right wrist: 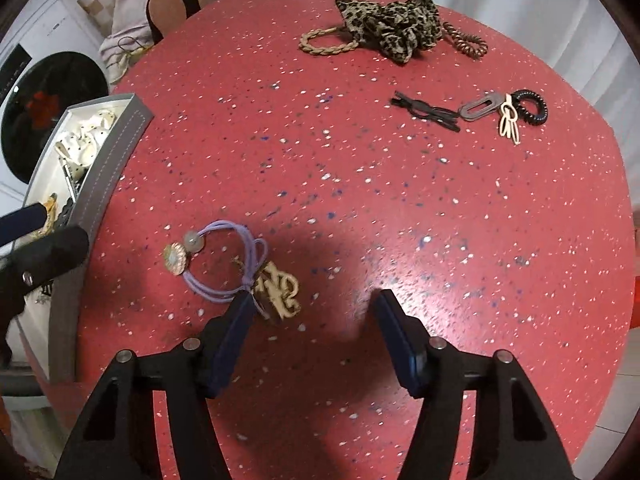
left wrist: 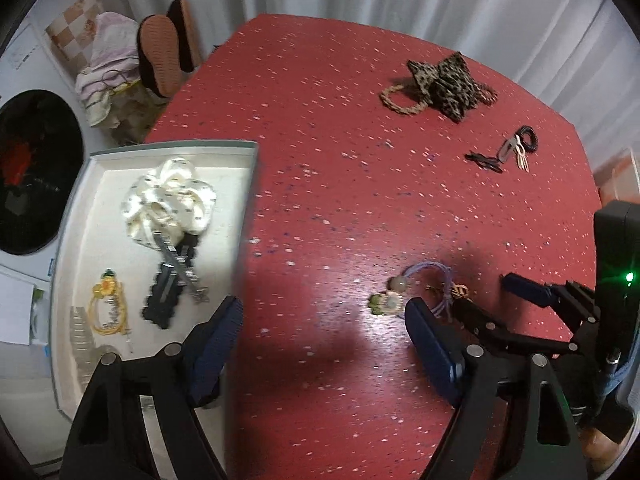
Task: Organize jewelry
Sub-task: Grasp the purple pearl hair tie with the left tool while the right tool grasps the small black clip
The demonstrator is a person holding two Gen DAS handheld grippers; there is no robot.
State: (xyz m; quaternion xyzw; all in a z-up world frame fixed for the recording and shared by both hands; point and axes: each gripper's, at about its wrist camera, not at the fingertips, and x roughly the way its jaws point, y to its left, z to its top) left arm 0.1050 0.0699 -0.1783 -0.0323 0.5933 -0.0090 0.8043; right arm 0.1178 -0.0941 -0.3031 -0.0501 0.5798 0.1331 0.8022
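Red speckled table [right wrist: 400,208], grey tray [left wrist: 160,150] with white lining at its left edge holding a cream dotted scrunchie [left wrist: 170,200], black clip [left wrist: 168,292] and yellow charm band [left wrist: 106,308]. Leopard bow [right wrist: 390,26] and black clips [right wrist: 432,112] far side, well apart. Purple hair tie [right wrist: 224,264] with pearl bead, gold flower button and cream cutout charm lies on the table near the tray, just ahead of the right gripper [right wrist: 314,308], jaws spread, empty. Left gripper [left wrist: 324,320] released too, over the tray edge.

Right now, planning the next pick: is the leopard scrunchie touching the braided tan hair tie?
Touching. In the right wrist view the leopard scrunchie overlaps one end of the braided tan hair tie, no gap between.
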